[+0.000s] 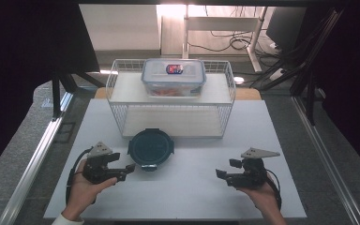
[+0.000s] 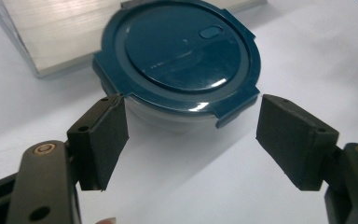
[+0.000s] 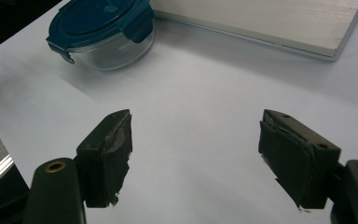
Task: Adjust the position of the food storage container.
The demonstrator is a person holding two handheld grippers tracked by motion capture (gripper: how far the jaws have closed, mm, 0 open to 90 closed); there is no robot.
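Note:
A round glass container with a dark teal clip lid sits on the white table in front of the wire rack. My left gripper is just left of it, open, jaws pointing toward it; in the left gripper view the container lies just beyond the empty gap of the gripper. My right gripper stands open at the right, well clear of the container, with only bare table between its jaws. A rectangular clear box with a blue-rimmed lid rests on the rack's upper shelf.
The white wire rack has two shelves and stands at the table's far middle. The white table ends in metal rails at left and right. Dark stands, cables and a desk lie beyond the far edge.

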